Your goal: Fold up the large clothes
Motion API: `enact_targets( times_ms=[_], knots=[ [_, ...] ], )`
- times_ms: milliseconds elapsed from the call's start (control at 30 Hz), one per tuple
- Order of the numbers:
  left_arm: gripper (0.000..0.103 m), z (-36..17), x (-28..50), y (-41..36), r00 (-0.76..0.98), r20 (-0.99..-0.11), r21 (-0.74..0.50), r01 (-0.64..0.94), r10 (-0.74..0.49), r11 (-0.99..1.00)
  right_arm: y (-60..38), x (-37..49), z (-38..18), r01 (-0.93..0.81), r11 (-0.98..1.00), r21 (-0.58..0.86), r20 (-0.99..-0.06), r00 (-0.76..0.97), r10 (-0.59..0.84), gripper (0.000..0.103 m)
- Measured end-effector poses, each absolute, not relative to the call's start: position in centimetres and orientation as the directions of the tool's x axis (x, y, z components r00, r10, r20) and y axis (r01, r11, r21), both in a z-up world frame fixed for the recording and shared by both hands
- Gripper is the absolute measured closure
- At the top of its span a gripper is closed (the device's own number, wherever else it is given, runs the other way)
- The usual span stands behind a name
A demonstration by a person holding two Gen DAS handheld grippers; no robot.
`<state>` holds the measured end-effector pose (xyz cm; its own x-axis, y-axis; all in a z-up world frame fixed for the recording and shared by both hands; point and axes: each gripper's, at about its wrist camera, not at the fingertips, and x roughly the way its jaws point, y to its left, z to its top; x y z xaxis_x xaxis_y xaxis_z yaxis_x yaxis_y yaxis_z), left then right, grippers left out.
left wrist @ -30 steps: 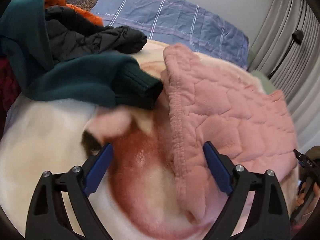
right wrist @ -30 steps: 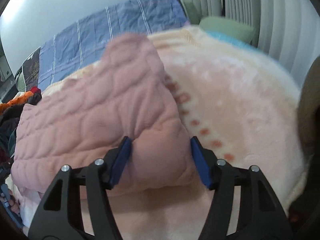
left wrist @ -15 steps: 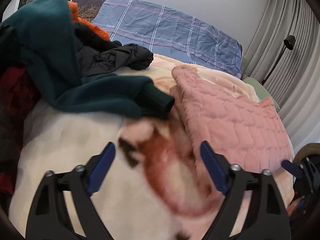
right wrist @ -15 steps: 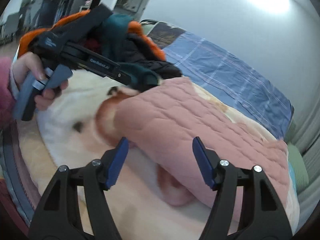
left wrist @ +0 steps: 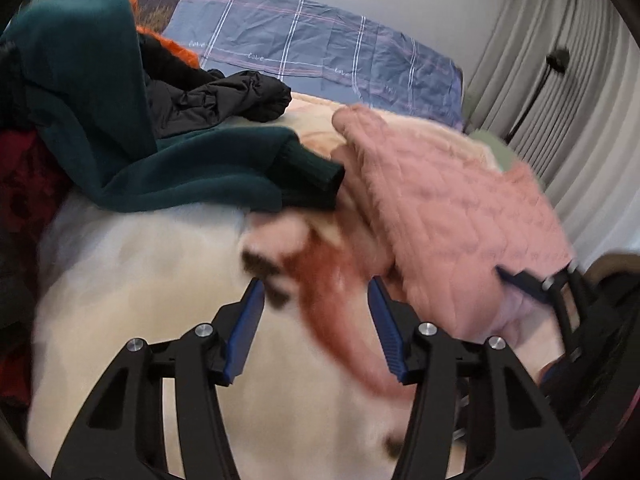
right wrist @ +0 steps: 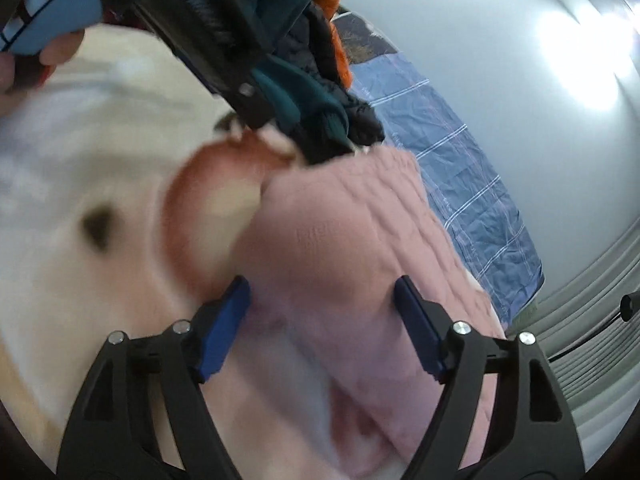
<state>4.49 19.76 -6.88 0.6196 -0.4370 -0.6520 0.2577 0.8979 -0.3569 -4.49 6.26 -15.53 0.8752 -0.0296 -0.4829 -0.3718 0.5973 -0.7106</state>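
The pink quilted garment (left wrist: 460, 216) lies folded on the bed's cream blanket (left wrist: 140, 280), filling the right of the left wrist view. The right gripper (right wrist: 322, 328), its jaws just having widened, straddles the garment's near edge without pinching; the left gripper (left wrist: 316, 328), just having narrowed, stands half open over bare blanket. For a neat fold, each should probably bite a corner through every layer and lift evenly, clear of the dark green sweater (left wrist: 180, 168) at upper left.

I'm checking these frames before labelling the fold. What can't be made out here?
- Pink quilted garment, right wrist view: its near edge between the right hand-held gripper pads is motion-blurred, so contact is unclear.
- Same garment, left wrist view: its lower corner is hidden behind the right hand-held gripper.
- Clothes pile, left wrist view: cut off by the left edge.
- Blanket print: smeared.
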Motion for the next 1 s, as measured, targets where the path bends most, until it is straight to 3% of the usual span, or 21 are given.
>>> enact_targets(
  times_ms=[67, 133, 200, 300, 333, 433, 500, 567, 633, 700, 800, 900, 1000],
  knots=[
    [0.042, -6.5, 6.2, 20.2, 0.611, -0.606, -0.453, 0.261, -0.509, 0.852, 7.3, -4.7, -15.8, -0.337, 0.565, -0.753, -0.429, 0.903, -0.034, 0.026],
    [0.031, -6.0, 8.4, 20.1, 0.558, -0.54, -0.58, 0.295, -0.63, 0.759, 8.4, -5.4, -16.3, -0.314, 0.515, -0.798, -0.377, 0.926, -0.019, 0.026],
    [0.029, -5.7, 10.5, 19.0, 0.509, -0.534, -0.613, 0.318, -0.675, 0.724, 8.6, -5.7, -16.4, -0.282, 0.491, -0.824, -0.337, 0.941, -0.025, 0.026],
    [0.024, -5.6, 12.9, 16.3, 0.453, -0.581, -0.583, 0.349, -0.676, 0.734, 8.2, -4.5, -16.1, -0.295, 0.536, -0.791, -0.373, 0.927, -0.039, 0.029],
    [0.022, -6.3, 14.3, 14.8, 0.409, -0.622, -0.574, 0.344, -0.668, 0.744, 8.2, -3.9, -16.1, -0.303, 0.547, -0.78, -0.385, 0.922, -0.037, 0.032],
    [0.022, -8.2, 16.7, 12.2, 0.331, -0.703, -0.554, 0.3, -0.629, 0.777, 8.1, -3.8, -16.2, -0.309, 0.547, -0.778, -0.385, 0.923, -0.027, 0.055],
    [0.022, -9.0, 17.8, 11.6, 0.307, -0.699, -0.583, 0.278, -0.646, 0.763, 7.6, -3.5, -15.6, -0.319, 0.59, -0.742, -0.404, 0.915, -0.013, 0.067],
    [0.025, -8.8, 18.7, 11.4, 0.286, -0.689, -0.624, 0.235, -0.667, 0.745, 6.0, -2.3, -13.6, -0.36, 0.699, -0.618, -0.466, 0.884, 0.042, 0.071],
    [0.051, -7.6, 19.0, 10.8, 0.281, -0.684, -0.634, 0.229, -0.673, 0.739, 2.6, -0.9, -10.3, -0.402, 0.841, -0.363, -0.546, 0.823, 0.158, 0.073],
    [0.061, -5.5, 19.1, 9.8, 0.305, -0.692, -0.609, 0.239, -0.654, 0.756, -0.8, 0.3, -8.1, -0.413, 0.902, -0.13, -0.572, 0.774, 0.272, 0.074],
    [0.067, -1.2, 19.3, 6.9, 0.36, -0.685, -0.558, 0.299, -0.633, 0.774, -5.5, 1.6, -5.9, -0.391, 0.911, 0.13, -0.537, 0.745, 0.396, 0.074],
    [0.075, 1.6, 19.6, 3.8, 0.383, -0.671, -0.53, 0.353, -0.635, 0.771, -8.9, 2.2, -4.2, -0.363, 0.895, 0.259, -0.485, 0.753, 0.445, 0.075],
    [0.075, 3.4, 19.9, 1.3, 0.384, -0.656, -0.535, 0.371, -0.65, 0.759, -12.5, 2.2, -2.7, -0.345, 0.87, 0.353, -0.429, 0.766, 0.478, 0.075]
  ],
)
